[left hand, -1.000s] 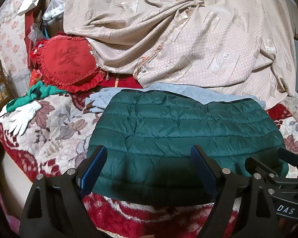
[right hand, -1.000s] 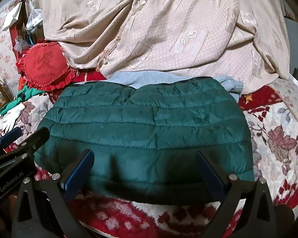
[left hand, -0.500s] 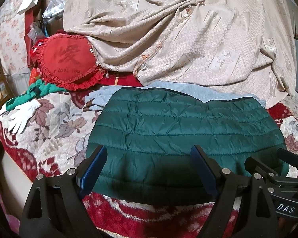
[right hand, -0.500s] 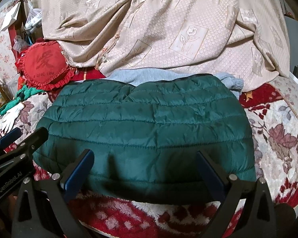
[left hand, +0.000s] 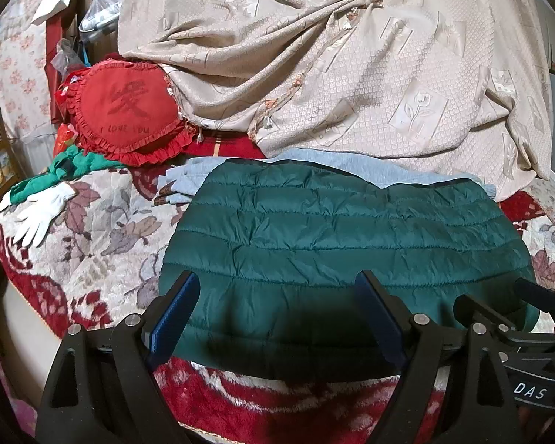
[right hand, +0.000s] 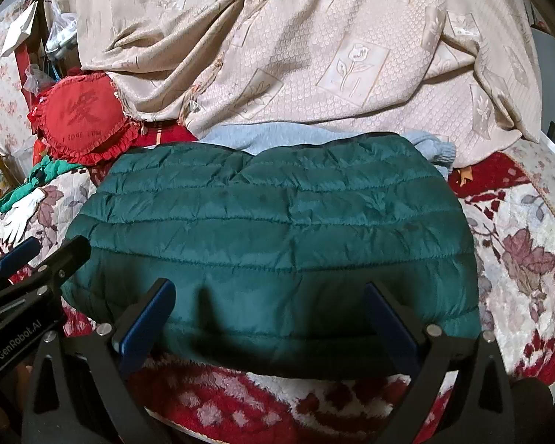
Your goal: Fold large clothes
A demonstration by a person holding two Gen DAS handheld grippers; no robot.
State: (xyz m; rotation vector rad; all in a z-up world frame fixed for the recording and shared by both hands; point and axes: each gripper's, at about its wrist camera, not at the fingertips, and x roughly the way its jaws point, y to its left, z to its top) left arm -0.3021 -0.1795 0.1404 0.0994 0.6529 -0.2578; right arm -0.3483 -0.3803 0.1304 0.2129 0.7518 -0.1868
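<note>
Floral red bedspread [left hand: 92,244] – beige embossed drape [left hand: 351,74] heaped behind, daylit.

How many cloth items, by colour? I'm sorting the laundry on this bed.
Green: 2, quilted jacket, crumpled garment
Light blue: 1, sweater
Red: 1, heart pillow
White: 1, glove
Beige: 1, bedspread
Total: 6

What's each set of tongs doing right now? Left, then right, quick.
Left tongs: open, holding nothing, above the green jacket.
Right tongs: open, holding nothing, above the same jacket.
</note>
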